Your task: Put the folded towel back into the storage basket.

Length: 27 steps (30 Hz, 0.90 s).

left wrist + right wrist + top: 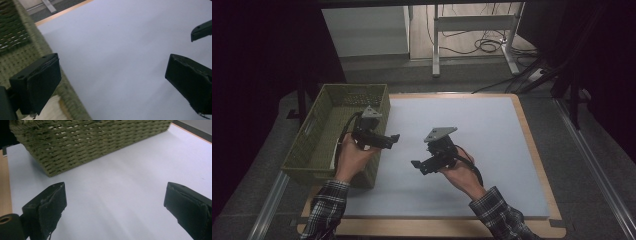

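Observation:
An olive-green woven basket (327, 107) stands on the left side of the table. Over its right wall a hand holds my left gripper (395, 138), which points right across the white mat (482, 135). In the left gripper view this gripper (112, 82) is open, with nothing but bare mat between its jaws. My right gripper (416, 164) hovers over the middle of the mat and points left toward the basket (87, 142). The right gripper view has this gripper (116, 207) open too, with nothing between its pads.
Something pale (50, 112) lies inside the basket by its right wall (30, 52). The right gripper's jaw tip (201, 30) appears in the left gripper view's top right corner. A wooden table rim (534, 150) borders the mat. Table legs and cables (487, 45) stand beyond.

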Tool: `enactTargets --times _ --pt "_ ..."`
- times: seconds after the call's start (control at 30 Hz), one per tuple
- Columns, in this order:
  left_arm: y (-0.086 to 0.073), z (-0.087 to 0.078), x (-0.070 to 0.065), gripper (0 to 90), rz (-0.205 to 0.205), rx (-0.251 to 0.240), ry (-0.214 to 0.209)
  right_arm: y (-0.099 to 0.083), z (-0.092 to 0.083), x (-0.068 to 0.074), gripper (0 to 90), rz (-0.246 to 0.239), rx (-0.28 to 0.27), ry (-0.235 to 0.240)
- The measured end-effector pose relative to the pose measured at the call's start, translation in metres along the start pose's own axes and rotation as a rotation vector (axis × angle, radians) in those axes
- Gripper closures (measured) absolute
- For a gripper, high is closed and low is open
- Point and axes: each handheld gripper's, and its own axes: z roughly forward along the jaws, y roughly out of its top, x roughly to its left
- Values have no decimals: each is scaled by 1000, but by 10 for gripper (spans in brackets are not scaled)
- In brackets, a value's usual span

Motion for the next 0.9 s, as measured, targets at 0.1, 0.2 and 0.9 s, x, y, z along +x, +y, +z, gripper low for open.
enactTargets --times 0.1,0.2,0.9 --pt "2 3 -8 6 16 -3 -8 -6 -8 -5 46 7 0 -14" --pt "4 5 -15 5 25 -11 -18 -13 -15 -10 46 8 4 -32" --pt "-7 22 -76 0 68 -44 -117 -65 -70 -31 46 39 20 -120"
